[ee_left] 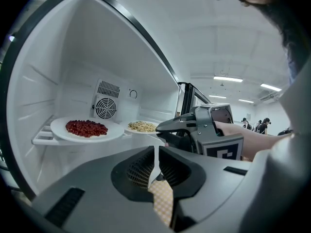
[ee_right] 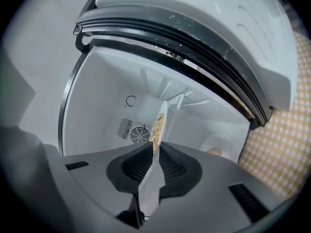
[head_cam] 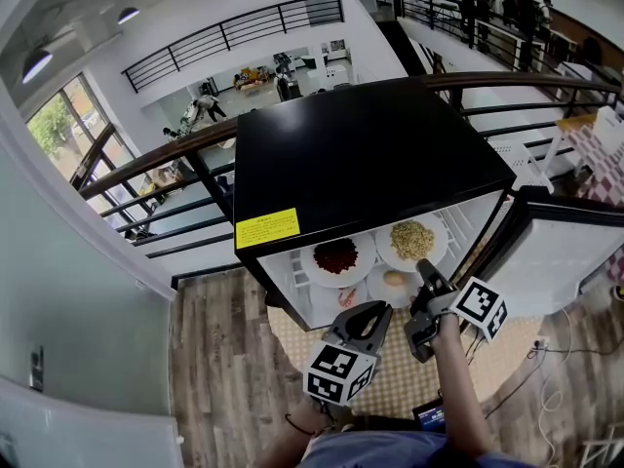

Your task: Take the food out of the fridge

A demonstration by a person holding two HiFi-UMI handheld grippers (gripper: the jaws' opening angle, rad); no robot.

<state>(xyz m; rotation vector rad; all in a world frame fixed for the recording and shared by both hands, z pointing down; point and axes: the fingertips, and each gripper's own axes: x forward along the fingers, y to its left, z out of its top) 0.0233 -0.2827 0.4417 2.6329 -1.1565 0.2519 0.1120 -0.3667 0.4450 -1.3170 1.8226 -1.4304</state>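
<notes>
Fridge shelf (ee_left: 41, 139), right side: grain plate (ee_right: 160, 123), near rim pinched in right gripper (ee_right: 154, 161) jaws; left gripper (ee_left: 154, 166) clenched, empty, farther off.

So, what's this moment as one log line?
right gripper: shut on noodle plate rim | left gripper: shut, empty | fridge: open

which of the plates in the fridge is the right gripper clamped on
The plate of beige grains, at the right of the upper shelf: the right gripper pinches its rim. The plate of red beans beside it stands free.
</notes>
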